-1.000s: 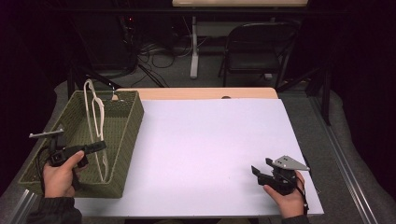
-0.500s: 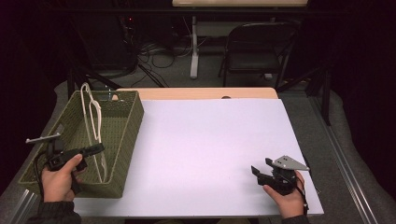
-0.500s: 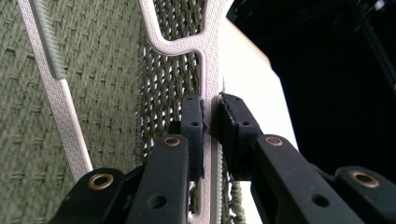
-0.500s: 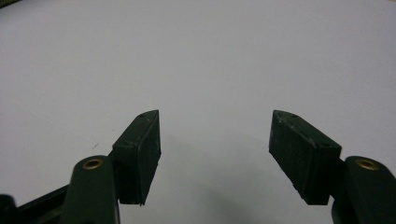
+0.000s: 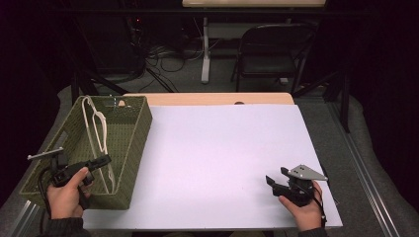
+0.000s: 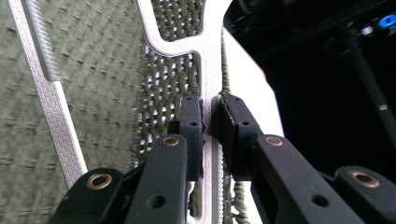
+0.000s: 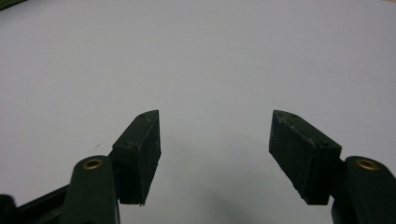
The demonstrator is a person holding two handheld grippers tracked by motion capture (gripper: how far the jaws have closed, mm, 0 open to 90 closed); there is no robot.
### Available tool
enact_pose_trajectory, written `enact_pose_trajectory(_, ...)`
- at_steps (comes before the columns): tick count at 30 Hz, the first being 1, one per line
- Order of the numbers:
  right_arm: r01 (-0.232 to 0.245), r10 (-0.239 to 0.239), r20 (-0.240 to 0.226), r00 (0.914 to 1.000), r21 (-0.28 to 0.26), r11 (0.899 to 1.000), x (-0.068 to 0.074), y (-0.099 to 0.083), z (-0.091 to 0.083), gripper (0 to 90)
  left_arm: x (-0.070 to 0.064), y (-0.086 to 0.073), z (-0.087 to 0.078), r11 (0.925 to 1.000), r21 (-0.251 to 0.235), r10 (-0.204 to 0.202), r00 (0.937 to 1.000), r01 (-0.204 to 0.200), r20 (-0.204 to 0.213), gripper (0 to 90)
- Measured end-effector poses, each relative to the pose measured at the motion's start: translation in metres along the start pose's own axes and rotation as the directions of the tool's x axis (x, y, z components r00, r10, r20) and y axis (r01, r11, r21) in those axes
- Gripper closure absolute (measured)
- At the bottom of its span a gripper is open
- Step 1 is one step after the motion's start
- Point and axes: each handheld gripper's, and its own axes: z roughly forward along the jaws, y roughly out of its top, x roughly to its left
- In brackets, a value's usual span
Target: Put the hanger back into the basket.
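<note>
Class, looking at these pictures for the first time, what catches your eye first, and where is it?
The green woven basket at the table's left edge stands out, with a white hanger leaning inside it. The left gripper is shut on the hanger's bar. The right gripper rests open over the bare white table, near its front right corner.

— Any writing, label or number to read anywhere here?
— None. The green woven basket [image 5: 129,148] at the counter's left edge bears no tag, and the white counter [image 5: 222,158] carries no print.
— Brands?
— None legible.
</note>
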Motion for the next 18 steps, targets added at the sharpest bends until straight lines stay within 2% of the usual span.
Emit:
enact_pose_trajectory(5, 0.001, -0.001, 0.002, 1.0000, -0.001, 1.000, 0.000, 0.000, 0.000, 33.9, 0.000, 0.002, 0.001, 0.9999, 0.013, -0.003, 0.9998, 0.003, -0.020, 79.3)
enact_pose_trajectory(8, -0.001, 0.001, -0.001, 1.0000, -0.001, 1.000, -0.001, 0.000, 0.000, 33.9, 0.000, 0.003, 0.002, 0.9993, 0.038, -0.005, 0.9994, 0.006, -0.033, 78.6)
enact_pose_trajectory(9, -0.004, 0.004, 0.003, 1.0000, -0.003, 1.000, -0.001, 0.000, 0.000, 33.9, -0.002, 0.004, 0.003, 0.9974, 0.071, 0.010, 0.9993, -0.007, -0.037, 74.5)
enact_pose_trajectory(10, -0.004, 0.004, 0.000, 1.0000, 0.002, 1.000, -0.001, 0.000, 0.000, 33.9, -0.003, 0.005, 0.005, 0.9952, 0.095, 0.026, 0.9986, -0.021, -0.045, 63.8)
enact_pose_trajectory(11, -0.004, 0.004, 0.000, 1.0000, 0.002, 1.000, -0.001, 0.000, 0.000, 33.9, -0.006, 0.005, 0.005, 0.9939, 0.101, 0.051, 0.9969, -0.044, -0.060, 63.8)
enact_pose_trajectory(12, -0.003, 0.003, 0.000, 1.0000, 0.003, 1.000, -0.001, 0.000, 0.000, 33.9, -0.008, 0.005, 0.006, 0.9925, 0.106, 0.068, 0.9949, -0.060, -0.074, 66.9)
enact_pose_trajectory(15, -0.004, 0.004, 0.003, 1.0000, -0.003, 1.000, 0.000, 0.000, 0.000, 33.9, -0.017, 0.005, 0.004, 0.9877, 0.103, 0.130, 0.9835, -0.118, -0.125, 62.8)
enact_pose_trajectory(17, -0.001, 0.001, 0.000, 1.0000, -0.001, 1.000, 0.000, 0.000, -0.001, 33.9, -0.021, 0.005, 0.004, 0.9805, 0.096, 0.185, 0.9704, -0.172, -0.155, 58.3)
enact_pose_trajectory(18, -0.002, 0.002, -0.001, 1.0000, 0.001, 1.000, 0.000, 0.000, -0.001, 33.9, -0.023, 0.005, 0.004, 0.9782, 0.098, 0.198, 0.9659, -0.183, -0.167, 57.4)
